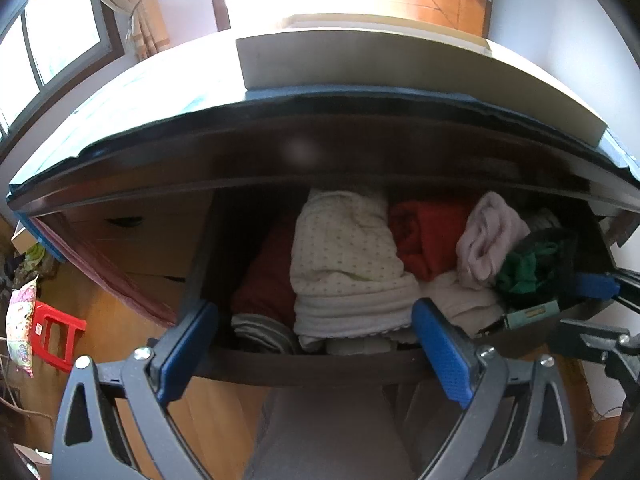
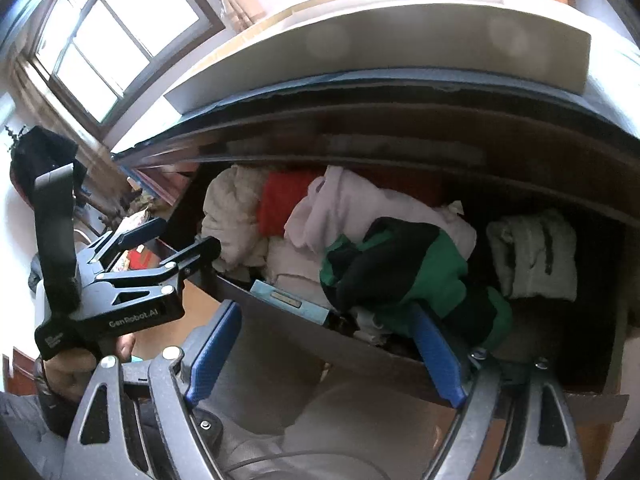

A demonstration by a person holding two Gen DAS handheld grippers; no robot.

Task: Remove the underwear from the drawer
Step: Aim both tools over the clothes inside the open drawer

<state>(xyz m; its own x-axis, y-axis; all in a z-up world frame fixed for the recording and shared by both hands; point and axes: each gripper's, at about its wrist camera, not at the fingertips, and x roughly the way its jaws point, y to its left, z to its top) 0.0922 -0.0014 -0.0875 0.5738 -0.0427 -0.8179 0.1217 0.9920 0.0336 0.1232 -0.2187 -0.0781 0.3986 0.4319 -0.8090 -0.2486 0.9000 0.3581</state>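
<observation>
The green and black garment (image 2: 404, 268), judged to be the underwear to take, lies heaped at the front right of the open drawer (image 2: 304, 332), at about one o'clock from the right gripper (image 2: 332, 348), whose jaws stand wide apart and empty, its right pad at the cloth's near edge. The left gripper (image 1: 316, 340) is likewise spread and empty, hanging farther off over the drawer's middle, with the garment at its two o'clock. The heap shows no clear long axis, and its underside is buried among other folded clothes.

Drawer (image 1: 320, 364) pulled open, dark wood, stuffed with folded and crumpled underwear. Cream dotted piece (image 1: 344, 264) between left gripper (image 1: 316, 344) fingers' line of sight; green-black crumpled piece (image 2: 408, 272) just ahead of right gripper (image 2: 332, 344), touching its right finger, near front wall.
</observation>
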